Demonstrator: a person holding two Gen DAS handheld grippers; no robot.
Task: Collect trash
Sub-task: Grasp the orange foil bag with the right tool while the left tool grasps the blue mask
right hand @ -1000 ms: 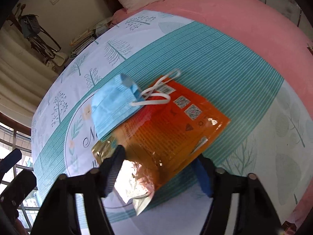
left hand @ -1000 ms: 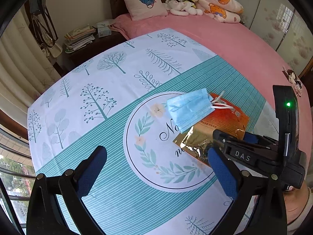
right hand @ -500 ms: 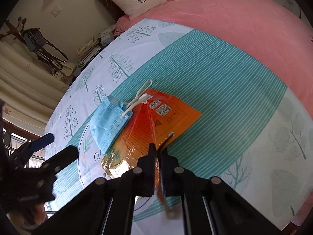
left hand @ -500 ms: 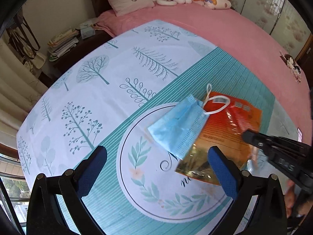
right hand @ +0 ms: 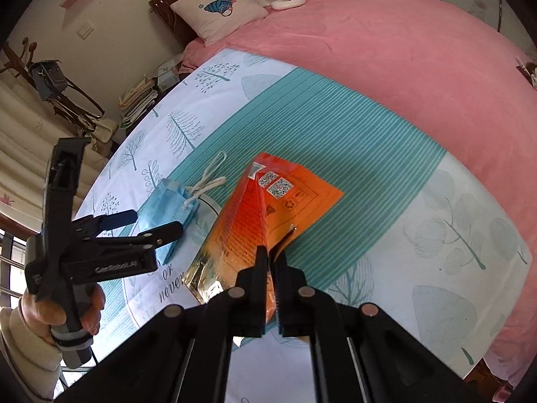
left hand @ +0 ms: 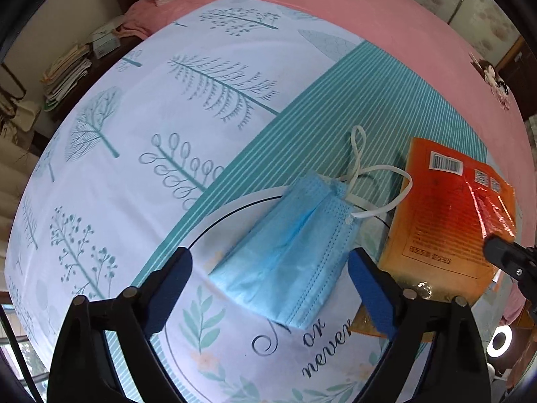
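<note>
The right gripper [right hand: 272,258] is clamped on the orange wrapper [right hand: 268,215], just beside the blue mask [left hand: 288,252]. The left gripper [left hand: 268,268] hovers with fingers apart on either side of the mask.

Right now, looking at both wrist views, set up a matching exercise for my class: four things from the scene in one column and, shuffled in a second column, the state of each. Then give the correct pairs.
Column 1
1. left gripper
2. right gripper
3. blue face mask
4. orange snack wrapper

Column 2
A. pinched at one edge and partly lifted off the cloth
B. lying flat on the tablecloth, not gripped
C. shut
D. open, fingers either side of a piece of trash

Pairs: 1-D, 2-C, 3-B, 4-A
</note>
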